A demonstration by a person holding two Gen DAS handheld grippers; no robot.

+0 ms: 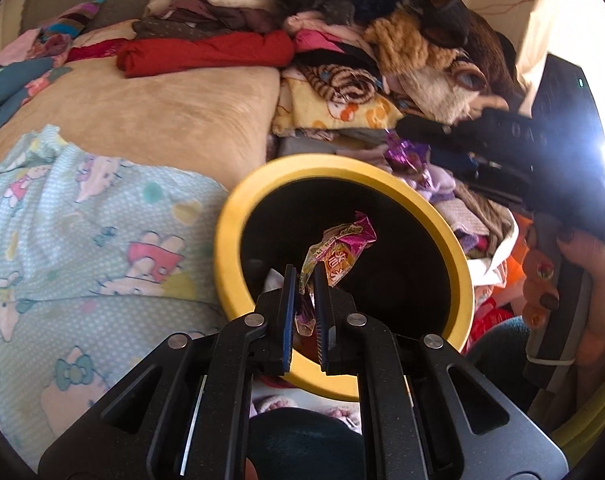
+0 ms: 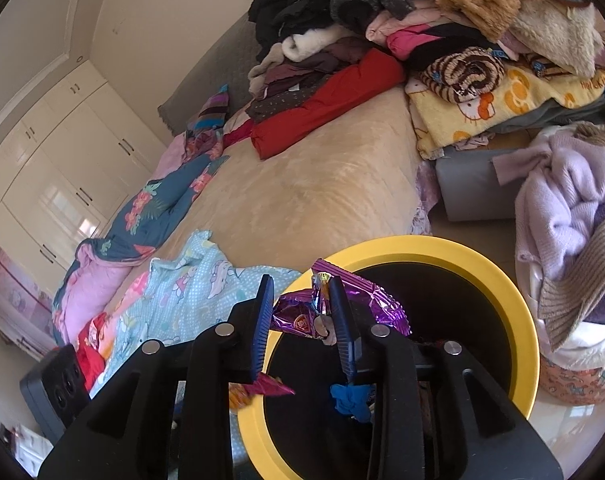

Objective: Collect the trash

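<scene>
A black bin with a yellow rim (image 1: 238,216) stands by the bed; it also shows in the right wrist view (image 2: 422,246). My left gripper (image 1: 305,276) is shut on a pink and orange snack wrapper (image 1: 338,250), held over the bin's mouth. My right gripper (image 2: 300,284) holds a purple foil wrapper (image 2: 366,304) over the bin's near rim, jaws fairly wide with the wrapper pressed between them. The same purple wrapper shows beyond the bin in the left wrist view (image 1: 406,154). Blue trash (image 2: 350,398) lies inside the bin.
A bed with a tan blanket (image 2: 322,184), a light blue printed sheet (image 1: 82,220) and a big pile of clothes (image 1: 342,40). A lilac sweater heap (image 2: 574,208) sits right of the bin. A phone (image 2: 54,384) lies at lower left. Wardrobes (image 2: 50,160) stand behind.
</scene>
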